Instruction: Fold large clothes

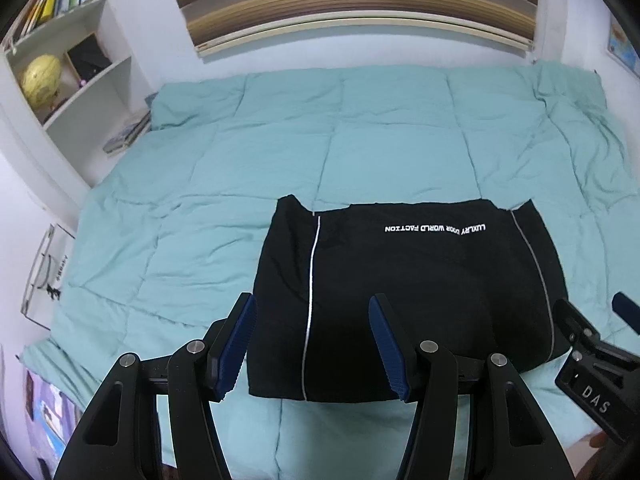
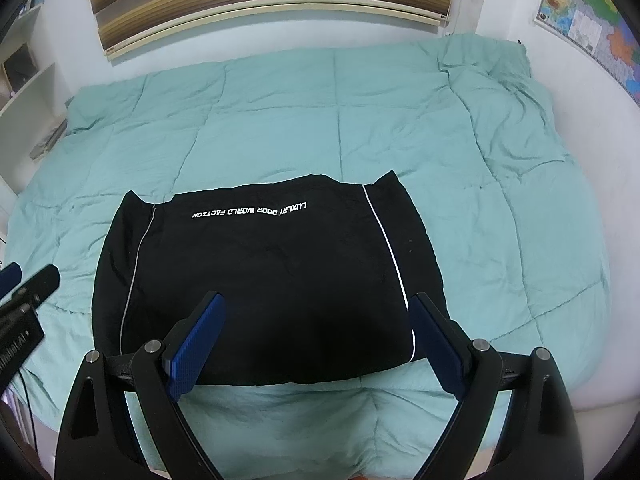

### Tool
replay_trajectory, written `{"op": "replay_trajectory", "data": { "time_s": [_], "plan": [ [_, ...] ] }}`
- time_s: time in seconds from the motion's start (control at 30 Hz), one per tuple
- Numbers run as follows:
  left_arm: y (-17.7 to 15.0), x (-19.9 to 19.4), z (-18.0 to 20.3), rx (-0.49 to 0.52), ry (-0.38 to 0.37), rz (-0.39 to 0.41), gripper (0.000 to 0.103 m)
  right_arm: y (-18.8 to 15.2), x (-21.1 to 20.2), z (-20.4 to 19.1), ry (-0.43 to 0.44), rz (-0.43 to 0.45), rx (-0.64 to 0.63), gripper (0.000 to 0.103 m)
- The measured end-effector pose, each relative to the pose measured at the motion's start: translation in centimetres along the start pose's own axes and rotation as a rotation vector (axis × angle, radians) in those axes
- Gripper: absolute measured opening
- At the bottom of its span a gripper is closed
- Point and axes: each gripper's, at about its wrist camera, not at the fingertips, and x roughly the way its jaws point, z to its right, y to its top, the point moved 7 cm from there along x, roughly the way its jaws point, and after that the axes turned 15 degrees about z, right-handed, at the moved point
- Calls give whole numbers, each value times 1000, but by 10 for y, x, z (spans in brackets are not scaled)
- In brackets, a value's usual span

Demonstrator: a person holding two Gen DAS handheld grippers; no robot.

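A black garment [image 1: 408, 288] with white piping and white lettering lies folded into a compact rectangle on the teal quilt [image 1: 248, 168]. It also shows in the right wrist view [image 2: 264, 280]. My left gripper [image 1: 312, 320] is open and empty, hovering above the garment's near left part. My right gripper [image 2: 316, 320] is open and empty above the garment's near right part. The right gripper also shows at the right edge of the left wrist view [image 1: 592, 320], and the left gripper at the left edge of the right wrist view [image 2: 24, 280].
The quilt [image 2: 400, 128] covers the whole bed. A white bookshelf [image 1: 76, 76] with a yellow globe [image 1: 40, 80] stands at the far left. A striped blind [image 1: 352, 0] hangs on the far wall. A map [image 2: 592, 16] hangs at the right.
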Motion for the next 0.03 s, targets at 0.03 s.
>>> {"op": "replay_trajectory", "data": {
  "time_s": [0.03],
  "plan": [
    [1,2,-2,-7,-4,-4,60,1,0,0,-2,3,-5,93]
  ]
}}
